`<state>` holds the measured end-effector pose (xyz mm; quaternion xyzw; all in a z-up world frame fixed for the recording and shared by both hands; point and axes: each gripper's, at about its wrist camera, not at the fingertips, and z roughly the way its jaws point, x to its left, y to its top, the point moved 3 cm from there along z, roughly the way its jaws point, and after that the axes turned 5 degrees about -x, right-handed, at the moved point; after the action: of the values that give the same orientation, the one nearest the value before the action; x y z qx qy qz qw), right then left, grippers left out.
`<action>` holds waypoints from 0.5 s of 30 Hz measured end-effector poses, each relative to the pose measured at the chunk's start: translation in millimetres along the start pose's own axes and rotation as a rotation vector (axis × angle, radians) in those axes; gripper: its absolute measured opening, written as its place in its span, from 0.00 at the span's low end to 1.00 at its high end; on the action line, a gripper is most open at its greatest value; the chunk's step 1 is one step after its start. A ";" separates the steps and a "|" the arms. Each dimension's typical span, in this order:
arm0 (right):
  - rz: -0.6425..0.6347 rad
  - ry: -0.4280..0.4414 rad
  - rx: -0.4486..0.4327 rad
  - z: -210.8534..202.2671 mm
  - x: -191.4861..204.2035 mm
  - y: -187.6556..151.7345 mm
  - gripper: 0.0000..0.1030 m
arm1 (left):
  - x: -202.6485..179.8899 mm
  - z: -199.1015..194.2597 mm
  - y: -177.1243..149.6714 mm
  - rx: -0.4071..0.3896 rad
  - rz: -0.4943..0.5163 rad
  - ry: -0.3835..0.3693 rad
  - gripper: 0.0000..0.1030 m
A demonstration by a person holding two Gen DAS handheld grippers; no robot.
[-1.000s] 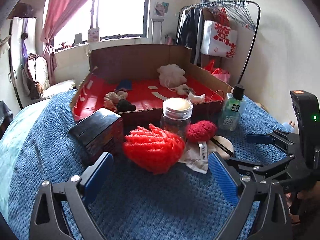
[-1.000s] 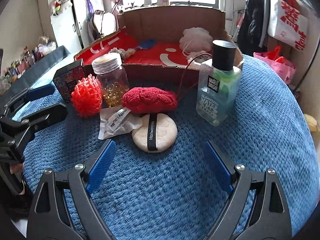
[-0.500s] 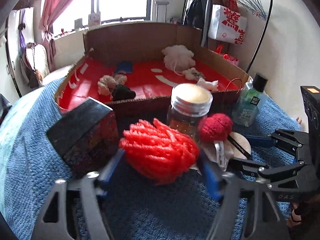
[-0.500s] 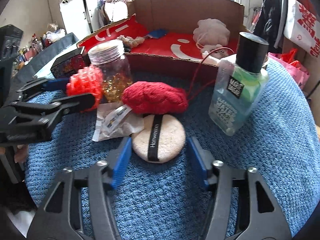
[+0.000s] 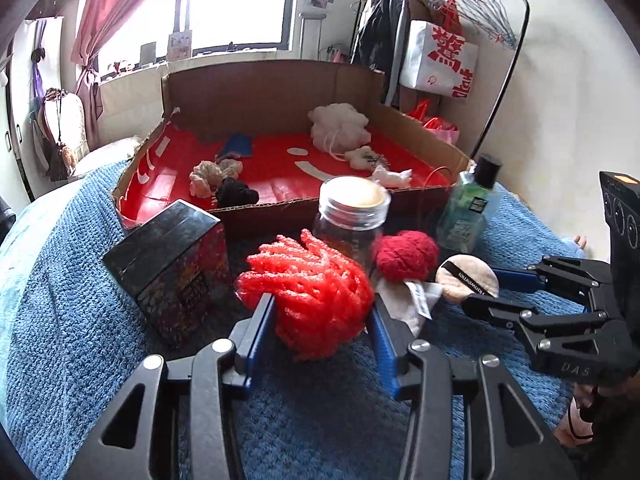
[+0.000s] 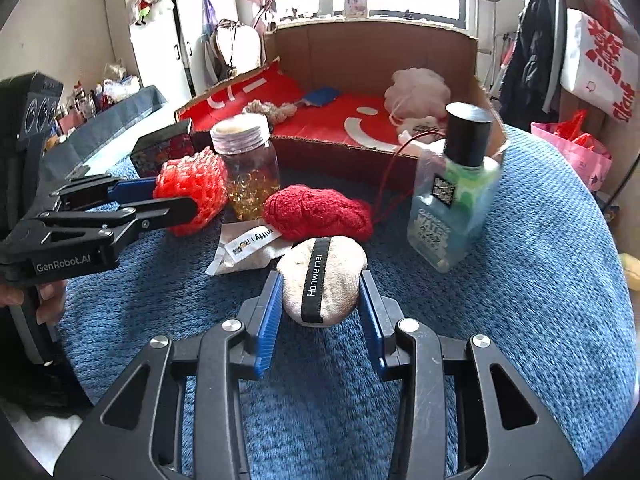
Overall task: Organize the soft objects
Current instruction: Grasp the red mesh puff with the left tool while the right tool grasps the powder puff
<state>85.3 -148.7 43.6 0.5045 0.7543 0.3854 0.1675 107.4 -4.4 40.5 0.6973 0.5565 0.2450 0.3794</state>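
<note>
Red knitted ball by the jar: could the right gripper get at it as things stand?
Probably not yet: the right gripper is shut on the powder puff, which lies directly before the red knitted ball.

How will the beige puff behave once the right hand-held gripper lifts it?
The puff probably squashes easily: it already bulges upward between the right hand-held gripper's pads, whose jaws have just been closing on it. It looks light, so lifting should be easy. Its fabric seems unlikely to slip, though the thin edges may flop.
</note>
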 end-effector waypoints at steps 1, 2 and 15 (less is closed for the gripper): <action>0.007 -0.002 -0.007 -3.8 -0.9 -0.2 0.34 | -0.7 -3.6 -0.2 -0.005 0.004 -0.001 0.46; 0.012 -0.005 -0.010 -6.4 -1.6 -0.4 0.34 | -1.0 -7.0 -0.4 -0.012 0.005 -0.004 0.46; 0.040 -0.037 -0.003 -16.6 -4.8 -11.2 0.34 | 3.4 -22.9 -6.8 -0.027 0.004 -0.007 0.46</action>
<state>69.7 -162.0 45.3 0.5263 0.7402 0.3803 0.1743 86.8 5.4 48.3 0.6942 0.5504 0.2508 0.3901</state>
